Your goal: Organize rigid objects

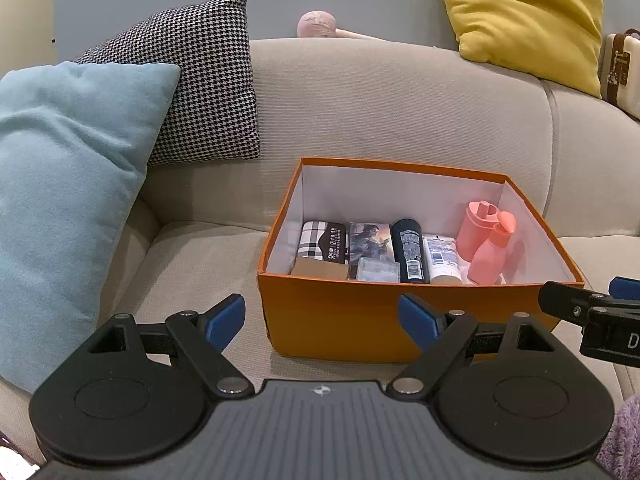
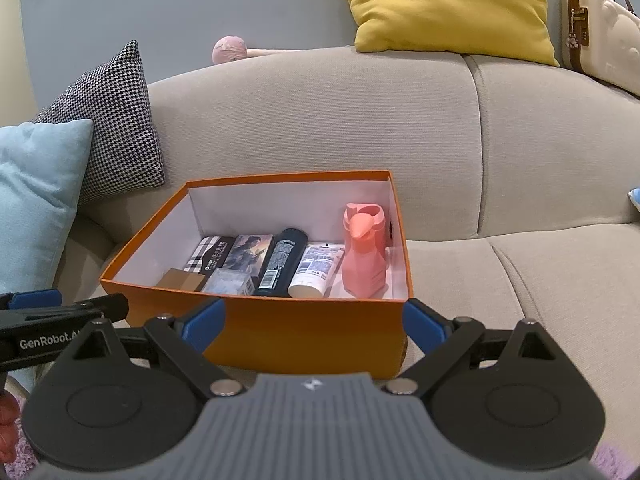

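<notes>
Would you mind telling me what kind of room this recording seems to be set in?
Most likely a home living room. A beige fabric sofa fills the view, with a yellow throw cushion and a black-and-white houndstooth cushion on it, and an open orange cardboard box of toiletries on the seat.

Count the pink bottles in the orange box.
2, both upright at the right end of the orange box: a pink bottle in front, a pink container just behind it. The right wrist view overlaps them; no others show, though something could hide behind.
</notes>
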{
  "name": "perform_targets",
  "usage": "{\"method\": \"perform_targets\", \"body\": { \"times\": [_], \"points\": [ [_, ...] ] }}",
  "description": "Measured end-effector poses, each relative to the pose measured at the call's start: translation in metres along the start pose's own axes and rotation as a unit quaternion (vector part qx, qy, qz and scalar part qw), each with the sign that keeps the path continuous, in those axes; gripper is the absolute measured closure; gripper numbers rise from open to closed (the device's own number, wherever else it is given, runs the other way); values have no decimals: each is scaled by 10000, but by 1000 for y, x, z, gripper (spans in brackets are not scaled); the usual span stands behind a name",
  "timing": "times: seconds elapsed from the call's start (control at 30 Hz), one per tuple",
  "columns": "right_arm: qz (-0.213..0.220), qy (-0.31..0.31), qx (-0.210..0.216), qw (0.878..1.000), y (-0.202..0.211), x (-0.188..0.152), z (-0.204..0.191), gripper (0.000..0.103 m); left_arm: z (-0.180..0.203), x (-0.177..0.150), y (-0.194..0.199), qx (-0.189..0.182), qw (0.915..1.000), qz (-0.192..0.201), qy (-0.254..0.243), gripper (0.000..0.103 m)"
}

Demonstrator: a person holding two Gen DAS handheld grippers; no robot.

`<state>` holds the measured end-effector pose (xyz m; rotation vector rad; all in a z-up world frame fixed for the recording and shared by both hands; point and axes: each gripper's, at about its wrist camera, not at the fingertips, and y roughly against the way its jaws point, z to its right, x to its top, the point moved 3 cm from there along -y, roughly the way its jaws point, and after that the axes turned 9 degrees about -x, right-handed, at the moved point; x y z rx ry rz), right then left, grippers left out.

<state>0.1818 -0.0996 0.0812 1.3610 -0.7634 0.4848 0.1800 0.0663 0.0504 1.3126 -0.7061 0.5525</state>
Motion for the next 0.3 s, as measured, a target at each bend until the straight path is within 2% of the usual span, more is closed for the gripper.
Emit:
{"method": "perform_targets", "body": {
  "times": [0.3],
  "points": [
    [-15, 3, -21, 10000, 0, 0, 0, 8, 0, 1, 0, 26, 10000, 10, -7, 2]
  ]
}}
